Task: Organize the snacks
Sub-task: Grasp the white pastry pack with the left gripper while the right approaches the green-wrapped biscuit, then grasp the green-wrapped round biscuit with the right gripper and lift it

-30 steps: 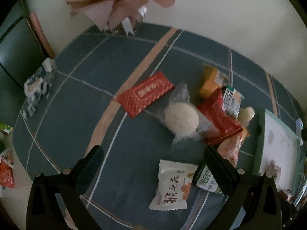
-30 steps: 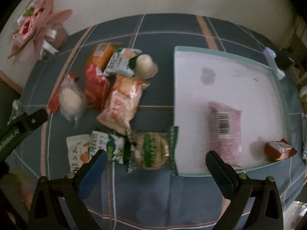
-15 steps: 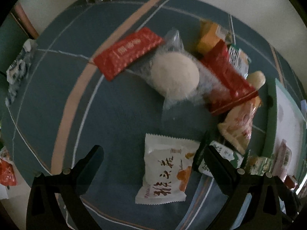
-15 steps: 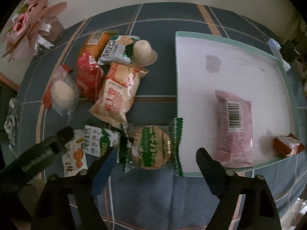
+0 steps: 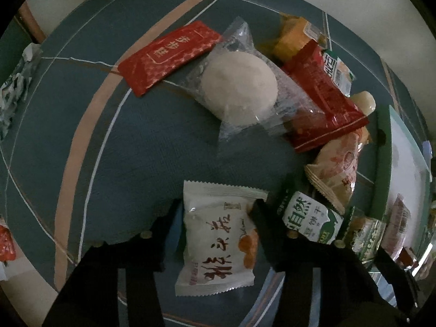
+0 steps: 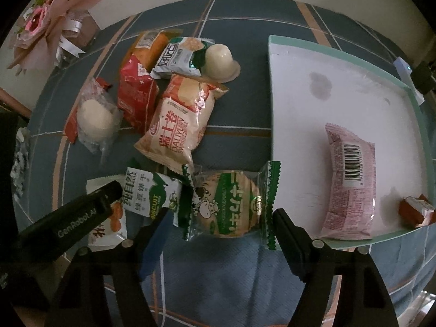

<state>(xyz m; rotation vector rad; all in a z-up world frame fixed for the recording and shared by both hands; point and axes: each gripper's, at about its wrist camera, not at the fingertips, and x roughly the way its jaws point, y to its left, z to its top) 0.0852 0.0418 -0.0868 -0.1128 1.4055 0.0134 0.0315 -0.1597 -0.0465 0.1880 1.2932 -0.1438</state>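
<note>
My left gripper point(image 5: 215, 212) straddles a white snack packet point(image 5: 218, 239) with black characters, its fingers at the packet's two sides; whether they press it I cannot tell. That gripper also shows in the right wrist view point(image 6: 90, 207), over the same packet point(image 6: 109, 223). My right gripper point(image 6: 220, 223) is open around a clear green-edged round biscuit pack point(image 6: 229, 204). A white tray with a green rim point(image 6: 299, 103) holds a pink barcode pack point(image 6: 348, 179) and a small red pack point(image 6: 417, 211).
A pile of snacks lies left of the tray: a green-white biscuit pack point(image 6: 150, 193), an orange-white Swiss roll bag point(image 6: 177, 125), a red bag point(image 6: 136, 92), a clear-wrapped white bun point(image 5: 239, 87), a flat red packet point(image 5: 169, 57). A pink paper bouquet point(image 6: 49, 27) stands at the far left.
My left gripper came down and its fingers closed in to the sides of the white packet. My right gripper moved forward and down to straddle the green-edged biscuit pack.
</note>
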